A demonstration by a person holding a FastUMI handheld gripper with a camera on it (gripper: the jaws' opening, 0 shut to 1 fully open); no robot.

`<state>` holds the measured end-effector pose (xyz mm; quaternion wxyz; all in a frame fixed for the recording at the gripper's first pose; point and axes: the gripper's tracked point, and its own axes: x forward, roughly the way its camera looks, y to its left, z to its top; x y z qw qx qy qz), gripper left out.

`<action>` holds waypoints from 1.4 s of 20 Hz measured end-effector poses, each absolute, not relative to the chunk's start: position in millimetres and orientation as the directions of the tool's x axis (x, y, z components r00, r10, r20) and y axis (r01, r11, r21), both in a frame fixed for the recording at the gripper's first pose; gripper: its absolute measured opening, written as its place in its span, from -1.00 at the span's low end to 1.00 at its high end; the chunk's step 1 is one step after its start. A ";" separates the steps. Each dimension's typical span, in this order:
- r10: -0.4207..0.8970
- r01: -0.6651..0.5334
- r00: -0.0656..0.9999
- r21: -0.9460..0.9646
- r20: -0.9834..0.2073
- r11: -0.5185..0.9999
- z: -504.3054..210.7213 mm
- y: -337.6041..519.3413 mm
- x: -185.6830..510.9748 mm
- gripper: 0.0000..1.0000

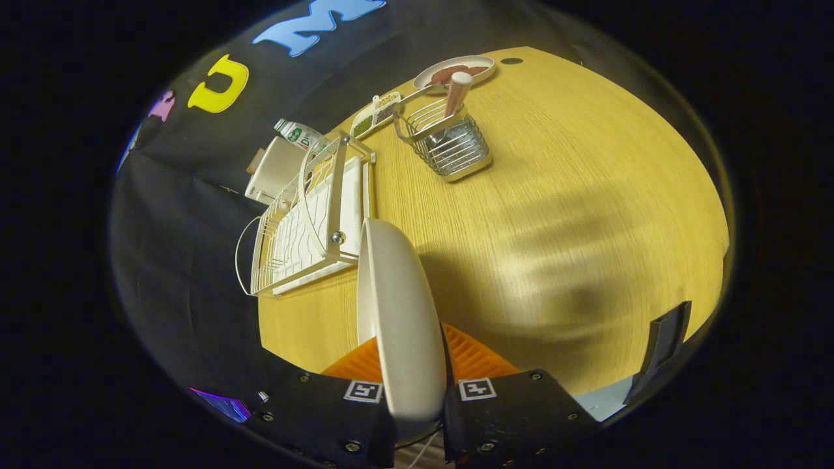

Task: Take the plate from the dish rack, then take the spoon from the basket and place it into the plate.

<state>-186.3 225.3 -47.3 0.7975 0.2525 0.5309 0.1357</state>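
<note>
My gripper [412, 365] is shut on a white plate [397, 306], held edge-on between both fingers above the wooden table [586, 215]. The white wire dish rack [306, 221] stands just beyond the plate, to its left, with nothing standing in its slots. Farther off, a metal wire basket [449, 143] holds a spoon with a brown and white handle [457, 91] sticking up out of it.
Beyond the basket lies an oval dish [456, 68] with something brown on it. A small divided tray [376, 114], a labelled packet [301, 135] and a white box [277, 170] sit behind the rack near the cloth wall. A dark object [664, 342] stands at the table's near right edge.
</note>
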 end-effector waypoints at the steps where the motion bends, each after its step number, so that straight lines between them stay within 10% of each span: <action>1: 0.491 0.038 0.406 0.551 -0.771 0.834 -51.7 224.3 -186.6 -0.44; 9: 0.480 0.013 0.421 0.535 -0.769 0.845 -84.0 198.1 -174.4 -0.23; 16: 0.318 -0.111 0.525 0.307 -0.789 0.945 -63.2 153.7 -162.0 0.38; 28: 0.178 -0.138 0.932 0.144 -0.317 0.980 90.8 105.1 -98.1 0.37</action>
